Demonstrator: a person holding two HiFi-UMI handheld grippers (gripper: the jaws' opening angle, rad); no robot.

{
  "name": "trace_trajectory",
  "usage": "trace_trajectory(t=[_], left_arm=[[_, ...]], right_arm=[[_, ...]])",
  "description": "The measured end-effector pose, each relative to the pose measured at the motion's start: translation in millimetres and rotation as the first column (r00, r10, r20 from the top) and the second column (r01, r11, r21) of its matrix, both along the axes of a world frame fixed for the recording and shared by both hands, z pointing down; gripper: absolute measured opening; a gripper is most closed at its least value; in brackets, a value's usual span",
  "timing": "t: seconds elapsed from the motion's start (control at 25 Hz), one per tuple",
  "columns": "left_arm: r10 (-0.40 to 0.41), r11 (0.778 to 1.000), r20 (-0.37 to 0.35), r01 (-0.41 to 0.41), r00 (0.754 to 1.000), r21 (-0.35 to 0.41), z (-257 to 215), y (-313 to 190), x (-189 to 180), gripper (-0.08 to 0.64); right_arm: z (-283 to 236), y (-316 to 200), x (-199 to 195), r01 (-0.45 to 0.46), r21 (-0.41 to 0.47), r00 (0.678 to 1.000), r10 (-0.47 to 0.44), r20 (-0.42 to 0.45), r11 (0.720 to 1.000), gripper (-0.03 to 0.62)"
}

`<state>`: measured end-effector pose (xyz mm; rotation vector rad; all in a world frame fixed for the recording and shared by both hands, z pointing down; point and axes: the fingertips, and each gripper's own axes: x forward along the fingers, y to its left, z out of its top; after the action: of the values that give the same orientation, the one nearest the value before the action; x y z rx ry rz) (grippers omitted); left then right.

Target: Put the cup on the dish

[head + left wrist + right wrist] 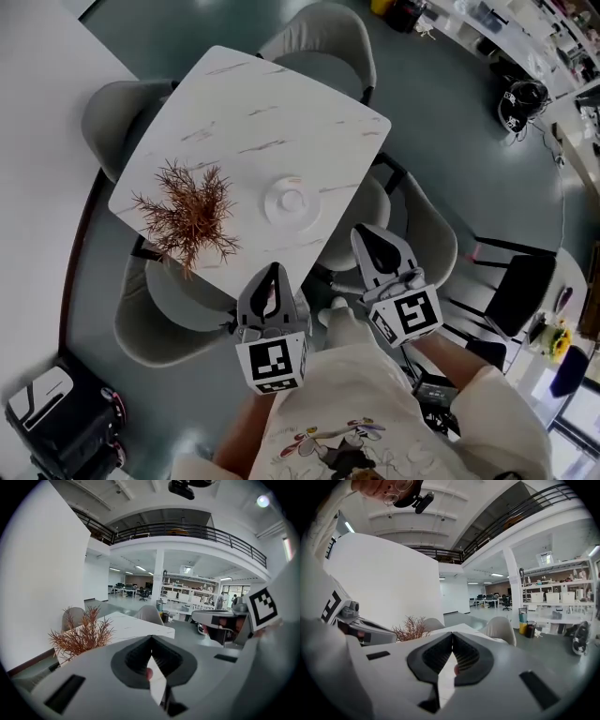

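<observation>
A white dish (272, 208) lies on the white marbled table (234, 103), right of its middle. A small white cup (292, 199) appears to stand in the dish's centre; both are white, so the detail is faint. My left gripper (273, 272) hangs off the table's near edge, jaws shut, nothing in them. The right gripper (367, 234) is held to the right of it, off the near right corner, also shut and empty. In the left gripper view the jaws (151, 641) meet above the table (126, 624). The right gripper view shows its jaws (452, 637) pressed together.
A dried brown plant (187, 214) stands on the table's left part, also in both gripper views (82, 637) (411, 627). Grey chairs (323, 42) ring the table. A black wheeled case (56, 417) sits at lower left, a dark chair (520, 291) at right.
</observation>
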<state>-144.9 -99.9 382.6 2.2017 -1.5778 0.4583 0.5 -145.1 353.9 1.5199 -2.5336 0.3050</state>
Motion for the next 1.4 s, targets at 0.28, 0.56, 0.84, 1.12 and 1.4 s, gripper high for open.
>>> trace_trajectory(t=[0.28, 0.56, 0.84, 1.12, 1.4], left_arm=[[-0.036, 0.999, 0.013, 0.036, 0.999, 0.007, -19.9, 38.9, 15.5, 0.005], [-0.016, 1.000, 0.040, 0.016, 0.999, -0.008, -22.1, 73.8, 38.1, 0.005], [-0.046, 0.999, 0.006, 0.046, 0.999, 0.011, -43.8, 97.7, 53.0, 0.006], [-0.065, 0.997, -0.003, 0.065, 0.998, 0.030, -60.1, 124.5, 66.9, 0.006], [-0.058, 0.998, 0.004, 0.058, 0.998, 0.002, -51.4, 155.7, 70.5, 0.005]], right_arm=[[-32.2, 15.4, 20.4, 0.039, 0.058, 0.999, -0.041, 0.034, 0.998, 0.006], [-45.4, 45.8, 58.3, 0.021, 0.064, 1.000, -0.023, 0.017, 0.998, 0.006], [-61.8, 82.7, 78.2, 0.022, 0.071, 0.999, -0.025, 0.044, 0.997, 0.006], [-66.0, 115.0, 77.6, 0.080, 0.057, 0.995, -0.084, 0.055, 0.995, 0.006], [-57.1, 146.3, 73.2, 0.142, 0.013, 0.990, -0.142, 0.014, 0.990, 0.006]])
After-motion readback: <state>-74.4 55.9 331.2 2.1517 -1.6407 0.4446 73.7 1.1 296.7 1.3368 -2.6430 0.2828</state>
